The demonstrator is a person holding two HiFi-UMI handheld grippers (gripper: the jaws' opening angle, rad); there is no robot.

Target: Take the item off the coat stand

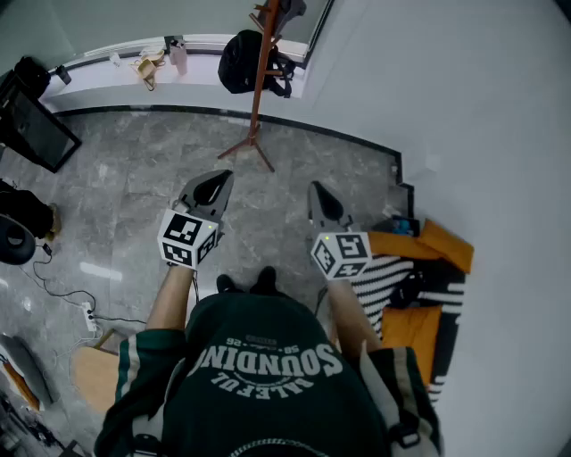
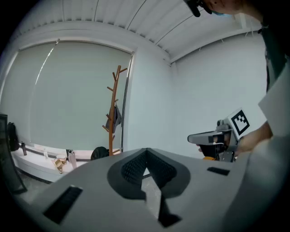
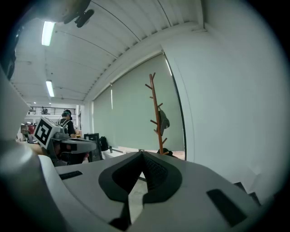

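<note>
A wooden coat stand (image 1: 258, 85) rises from the grey marble floor by the window, well ahead of me. A dark grey item (image 1: 285, 11) hangs high on it; it also shows as the grey item (image 2: 116, 118) in the left gripper view and the item (image 3: 163, 120) in the right gripper view. My left gripper (image 1: 218, 184) and right gripper (image 1: 323, 193) are held side by side at waist height, pointing toward the stand and far short of it. Both have their jaws together with nothing between them. The left gripper (image 2: 146, 153) and right gripper (image 3: 142, 156) each see the other beside them.
A black backpack (image 1: 243, 61) rests by the stand's pole against the white window ledge (image 1: 107, 58), which carries small items. A dark monitor (image 1: 31, 125) stands at left. Orange and striped things (image 1: 419, 286) lie against the right wall. A power strip (image 1: 87, 314) and a wooden seat (image 1: 89, 370) are behind left.
</note>
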